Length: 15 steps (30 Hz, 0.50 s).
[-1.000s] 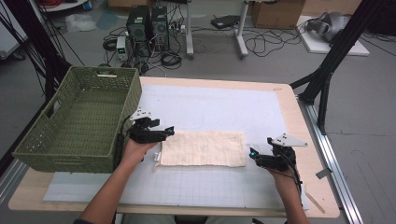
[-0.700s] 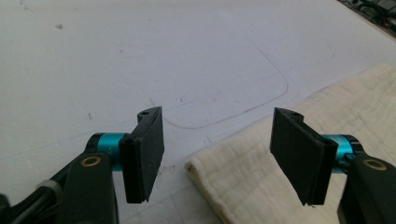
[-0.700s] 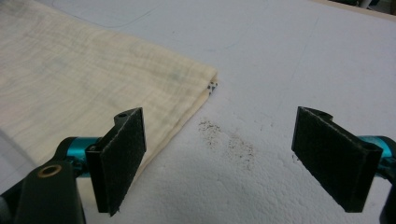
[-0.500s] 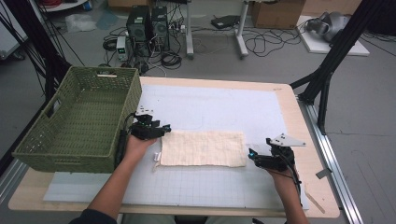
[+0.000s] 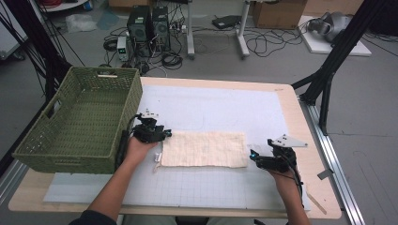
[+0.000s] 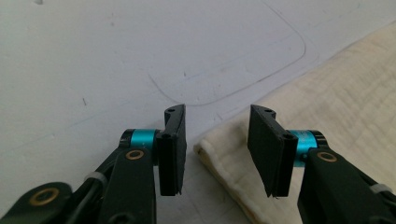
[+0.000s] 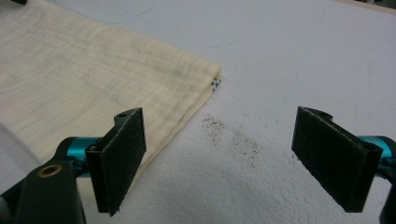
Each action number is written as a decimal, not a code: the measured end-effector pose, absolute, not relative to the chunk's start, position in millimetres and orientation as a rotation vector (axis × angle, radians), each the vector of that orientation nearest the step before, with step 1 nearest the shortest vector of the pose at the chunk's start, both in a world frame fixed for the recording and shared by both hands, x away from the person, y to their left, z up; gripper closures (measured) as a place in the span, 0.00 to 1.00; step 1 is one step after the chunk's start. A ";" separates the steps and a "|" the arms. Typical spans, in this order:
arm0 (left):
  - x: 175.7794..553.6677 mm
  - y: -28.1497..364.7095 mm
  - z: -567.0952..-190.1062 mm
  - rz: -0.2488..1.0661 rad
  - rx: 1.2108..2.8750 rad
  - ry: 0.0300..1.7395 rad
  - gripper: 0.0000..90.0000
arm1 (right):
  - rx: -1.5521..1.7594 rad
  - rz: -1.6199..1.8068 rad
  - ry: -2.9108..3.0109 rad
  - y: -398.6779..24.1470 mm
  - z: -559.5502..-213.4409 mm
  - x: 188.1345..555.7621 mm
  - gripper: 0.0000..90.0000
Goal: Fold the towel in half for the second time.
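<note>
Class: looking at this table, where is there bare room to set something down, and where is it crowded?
Free: the mat behind the folded cloth, and the strip in front of it. The basket is empty. Crowded: the cloth's ends, with the left gripper and right gripper.

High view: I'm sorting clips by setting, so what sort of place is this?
Probably a lab or workshop. Computer towers and loose cables sit on the floor, black frame struts flank the table, and cardboard boxes stand behind.
</note>
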<state>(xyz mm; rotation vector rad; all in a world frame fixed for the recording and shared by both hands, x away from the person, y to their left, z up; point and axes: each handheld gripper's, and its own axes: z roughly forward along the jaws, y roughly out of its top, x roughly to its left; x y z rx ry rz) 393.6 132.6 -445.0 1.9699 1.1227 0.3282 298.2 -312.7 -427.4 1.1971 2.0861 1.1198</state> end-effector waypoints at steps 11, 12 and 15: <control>388.4 132.8 -450.1 0.373 1.986 1.057 0.93 | 1.196 1.142 2.073 -306.3 -422.0 306.2 0.20; 388.0 133.6 -450.7 0.370 1.979 1.060 0.93 | 1.203 1.145 2.077 -304.4 -420.3 307.7 0.19; 387.7 132.9 -450.9 0.370 1.975 1.060 0.94 | 1.214 1.143 2.104 -300.1 -418.9 317.5 0.18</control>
